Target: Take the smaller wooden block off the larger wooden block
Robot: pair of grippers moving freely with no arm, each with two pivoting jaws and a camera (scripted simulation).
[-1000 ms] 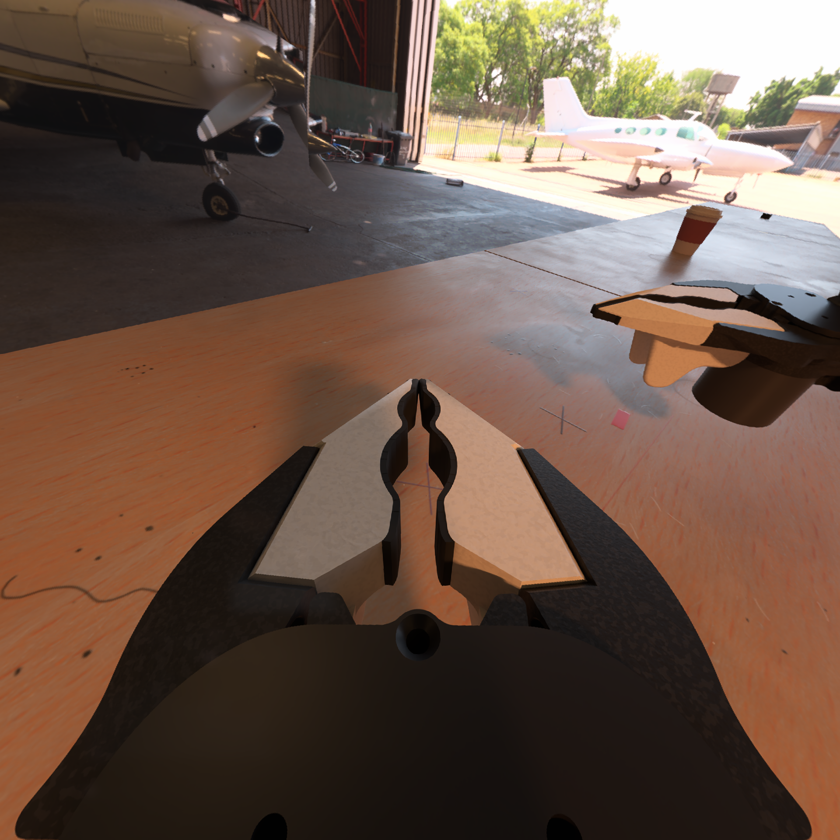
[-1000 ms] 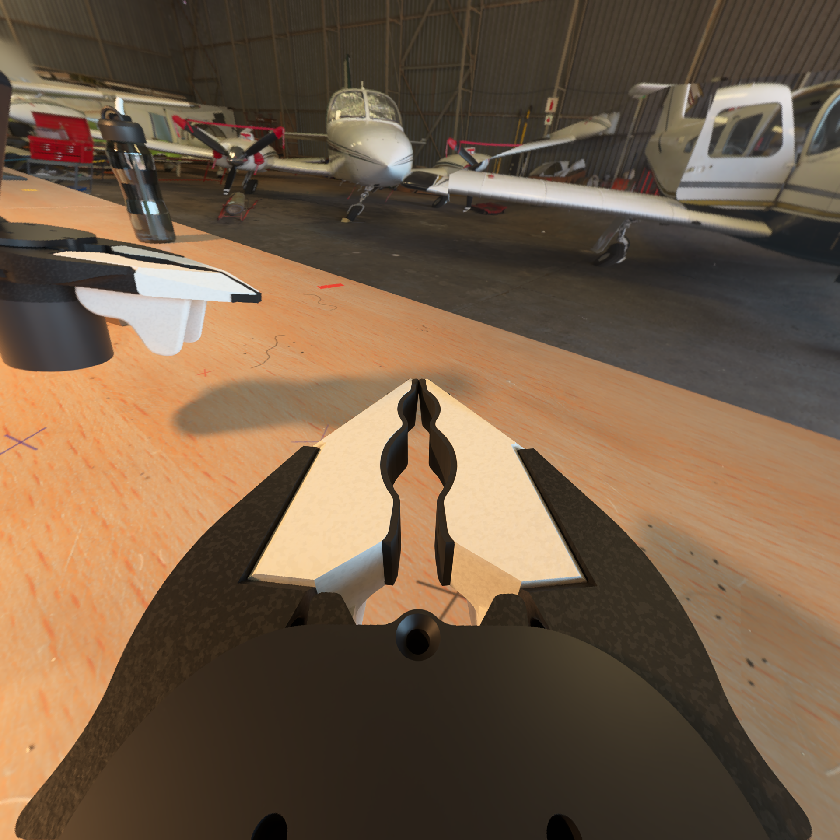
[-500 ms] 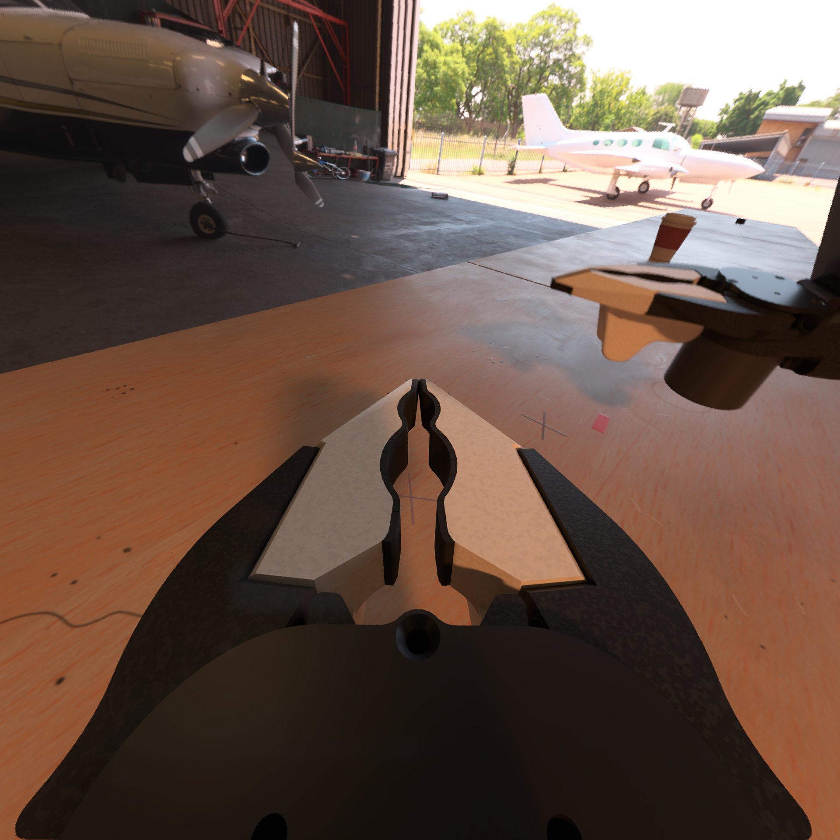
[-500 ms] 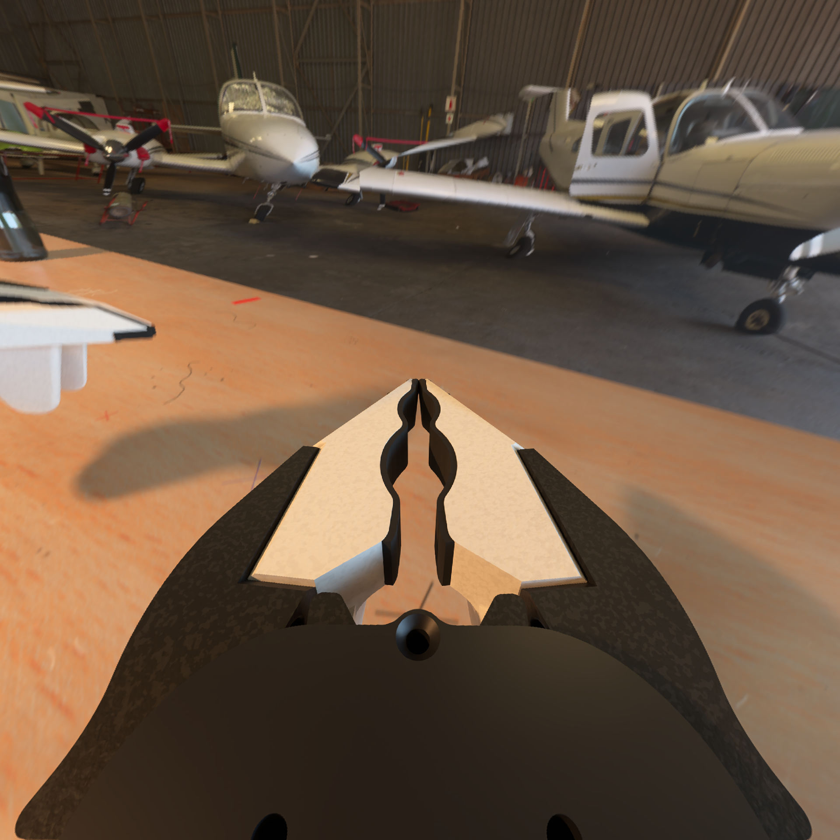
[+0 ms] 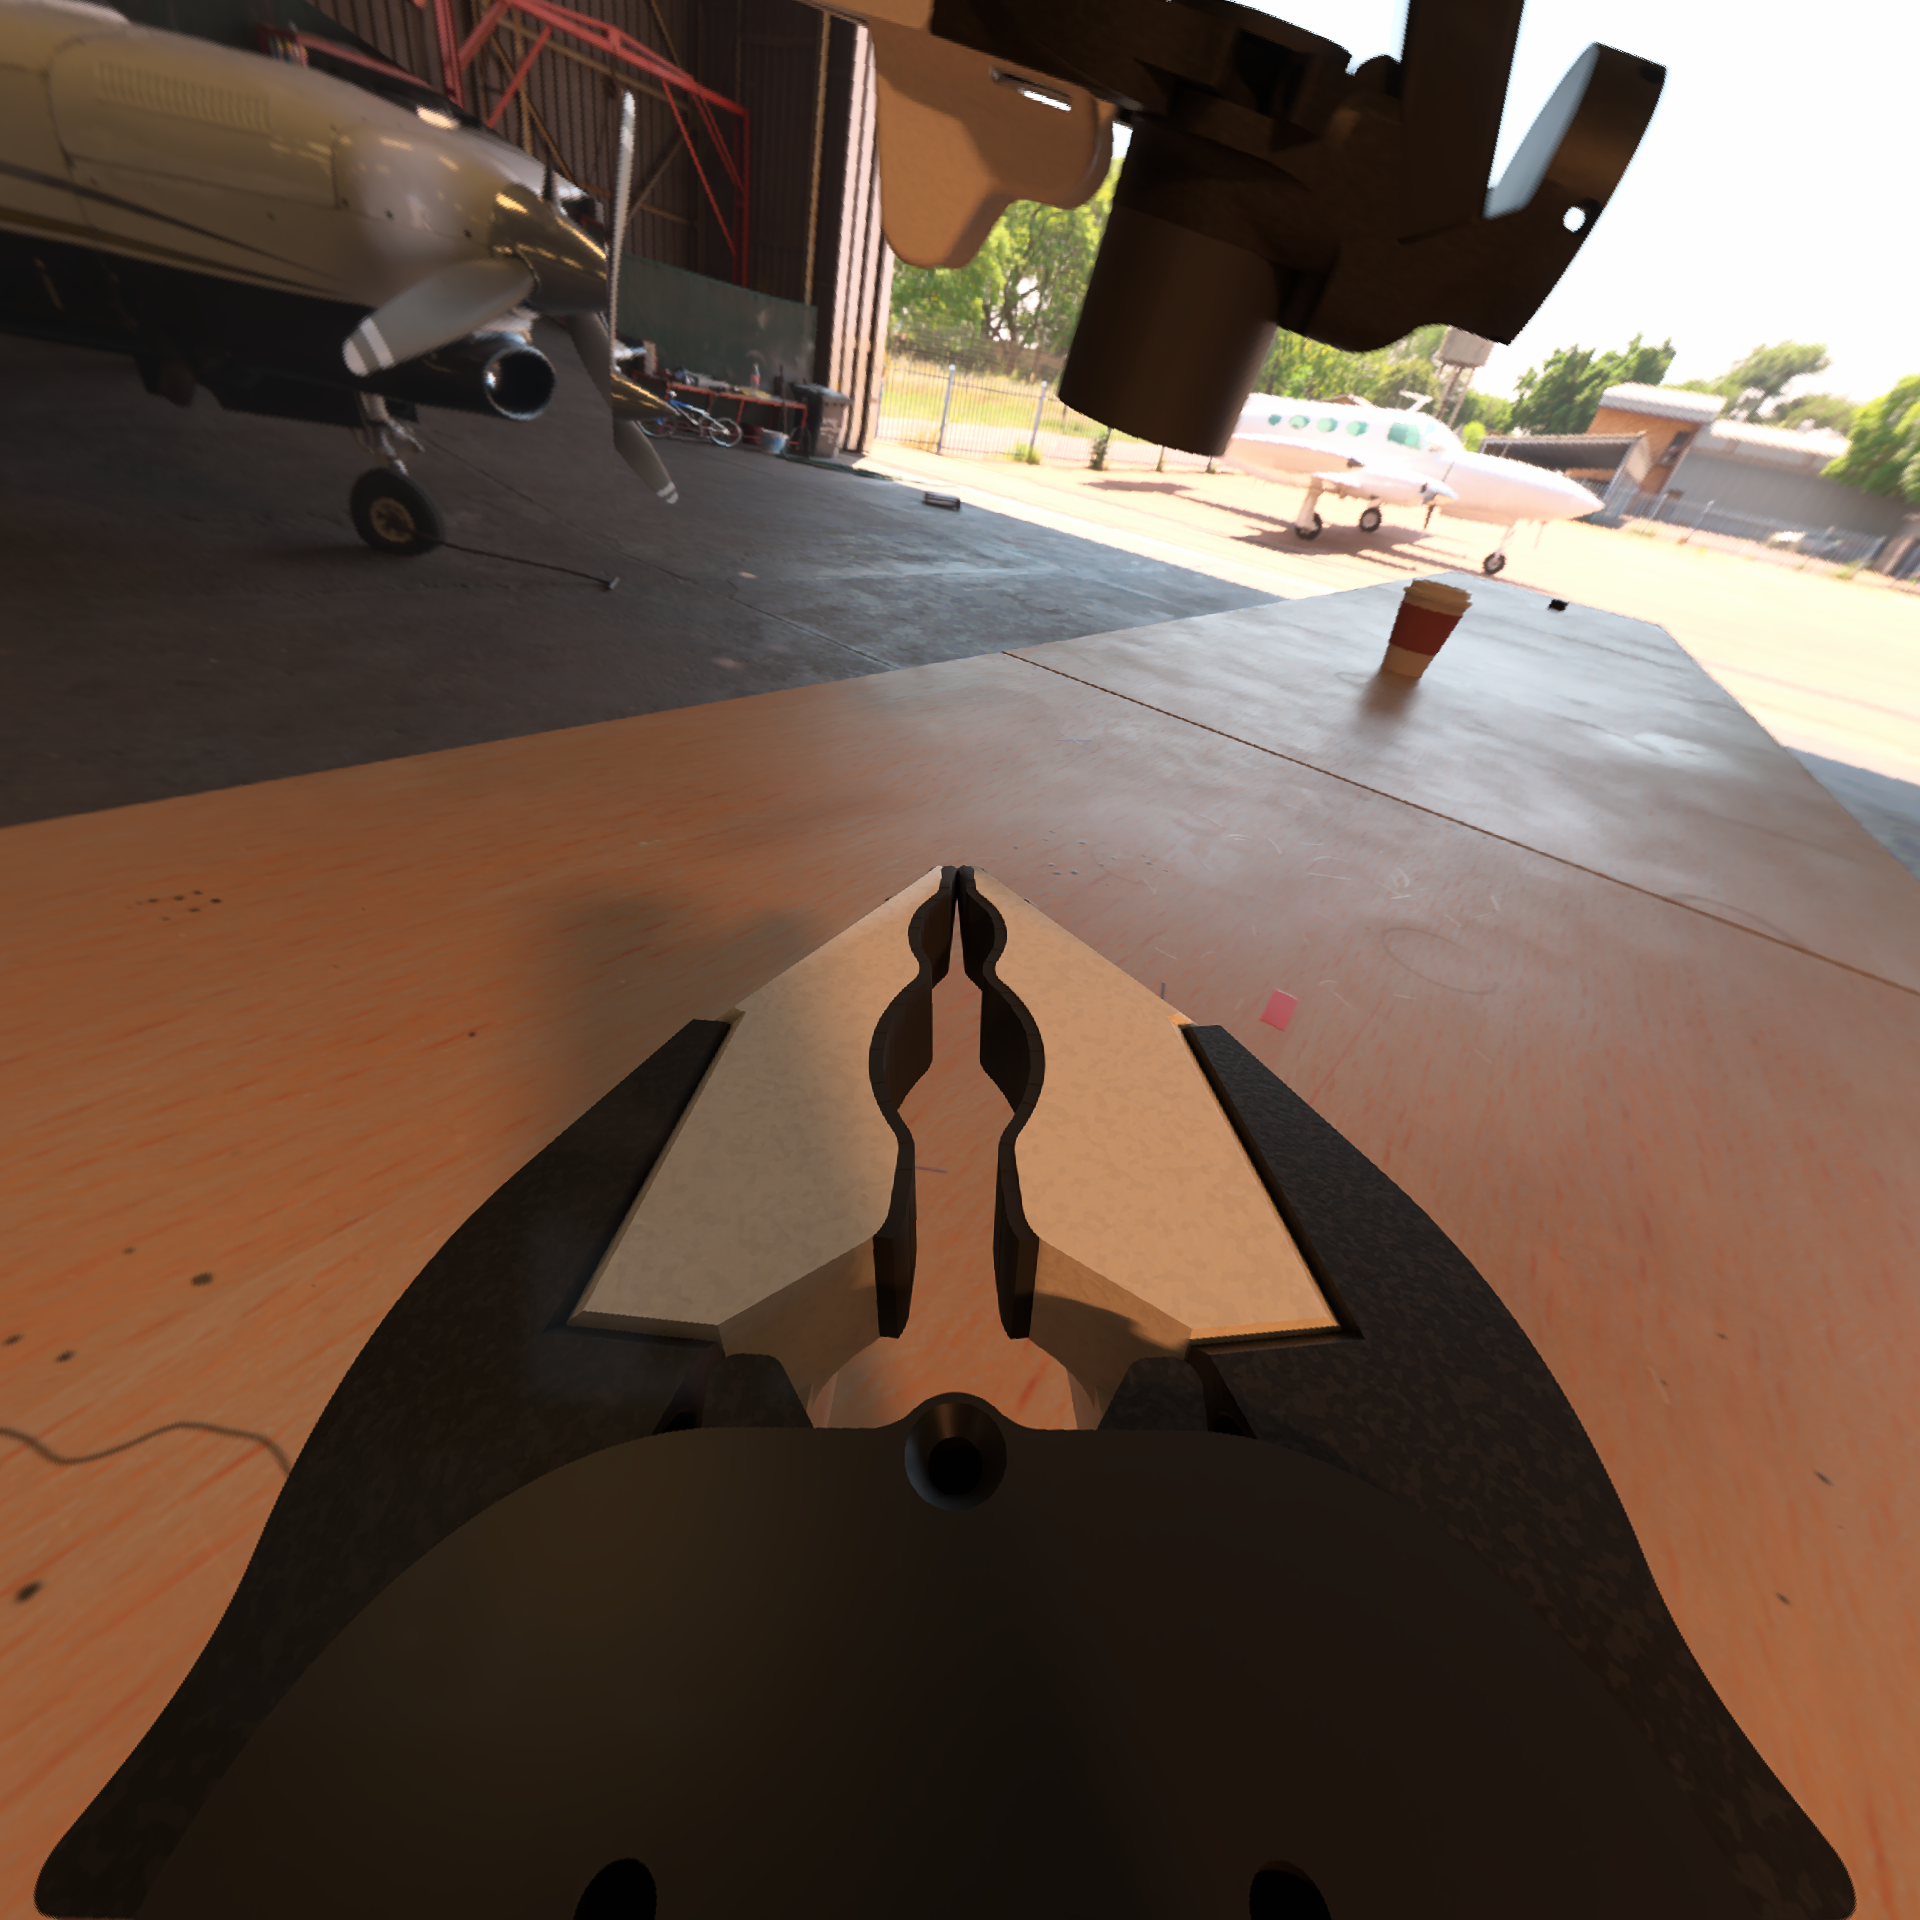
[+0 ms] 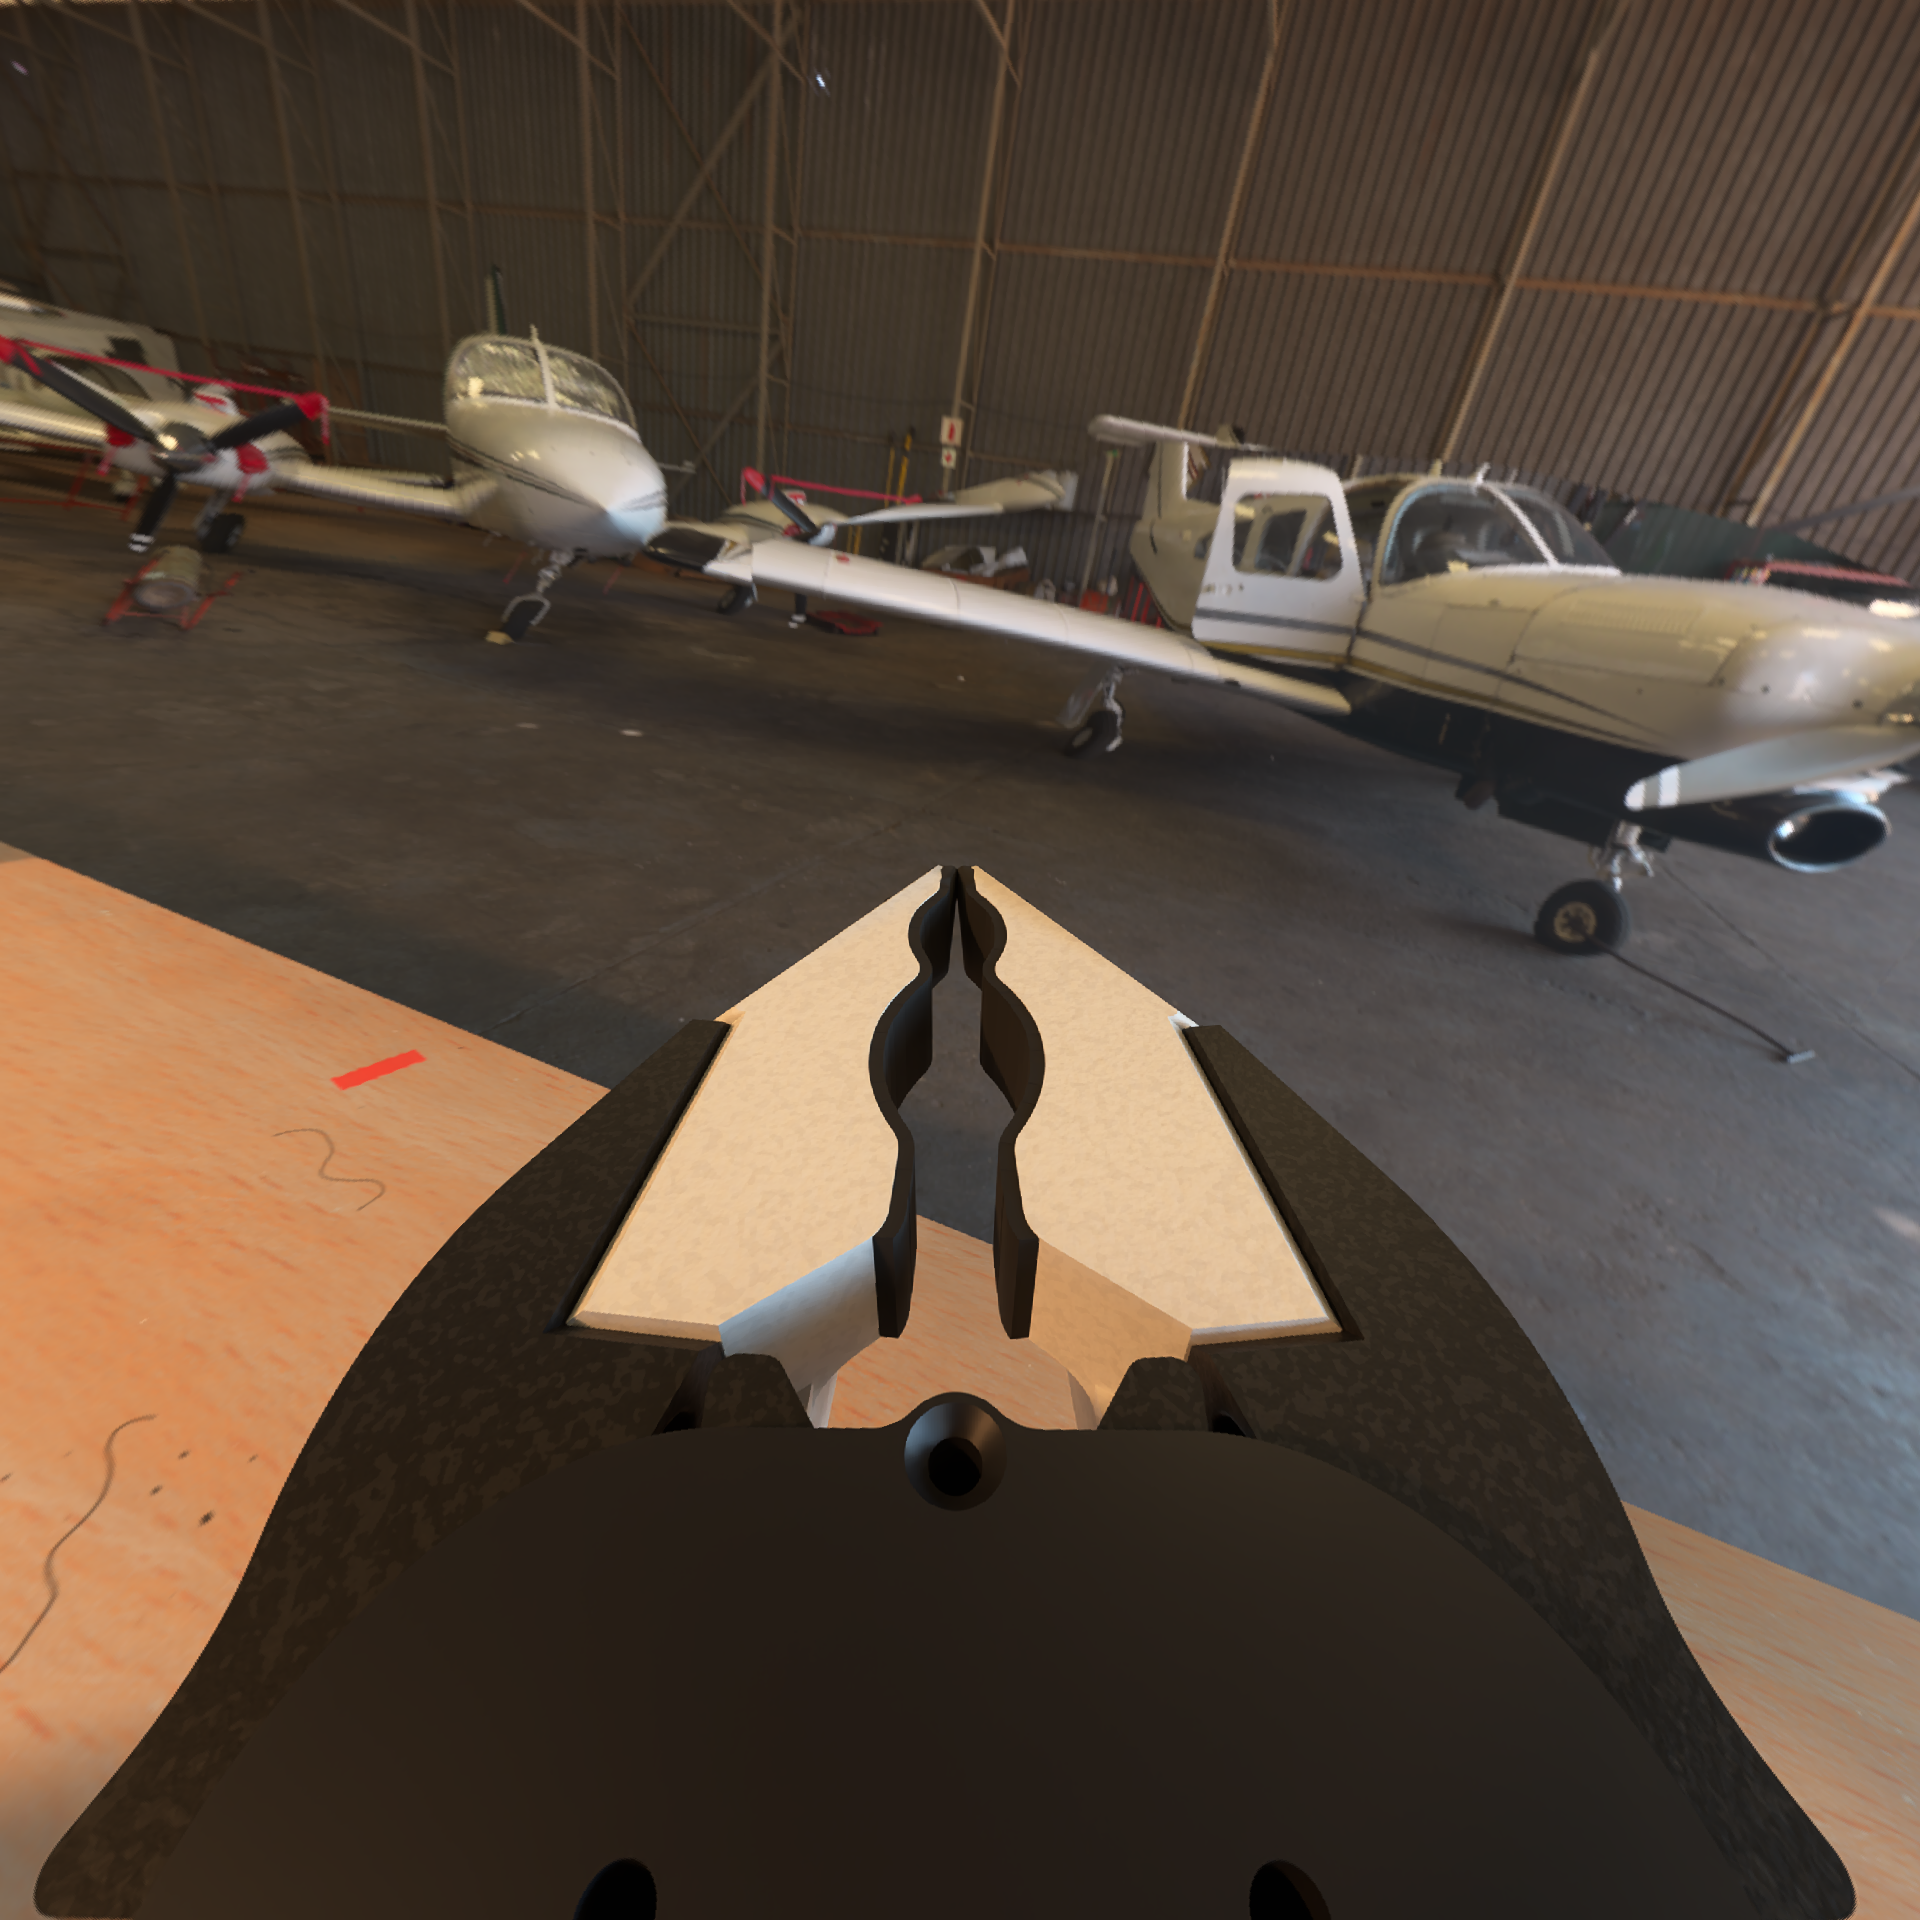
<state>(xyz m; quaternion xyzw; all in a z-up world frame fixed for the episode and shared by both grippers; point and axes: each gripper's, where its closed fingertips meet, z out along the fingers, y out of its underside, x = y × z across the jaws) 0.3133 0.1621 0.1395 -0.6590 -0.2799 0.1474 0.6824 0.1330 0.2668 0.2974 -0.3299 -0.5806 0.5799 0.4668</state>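
Note:
Neither wooden block shows in either view. My left gripper [image 5: 956, 878] is shut and empty, low over the orange wooden table [image 5: 416, 1039]. My right gripper [image 6: 956, 878] is shut and empty too, and its tips reach out past the table's edge [image 6: 499, 1049] toward the hangar floor. In the left wrist view the right gripper's body [image 5: 1226, 187] hangs high at the top, well above the table.
A red and white paper cup [image 5: 1425, 628] stands far right on the table's grey part. A small pink square mark [image 5: 1278, 1009] lies right of my left fingers. A red strip mark [image 6: 378, 1069] lies near the table edge. Parked aircraft stand around.
The right gripper has risen and swung right; it climbed from mid-right to the top of the left wrist view. The left gripper has dropped out of the right wrist view. The left gripper shifted slightly.

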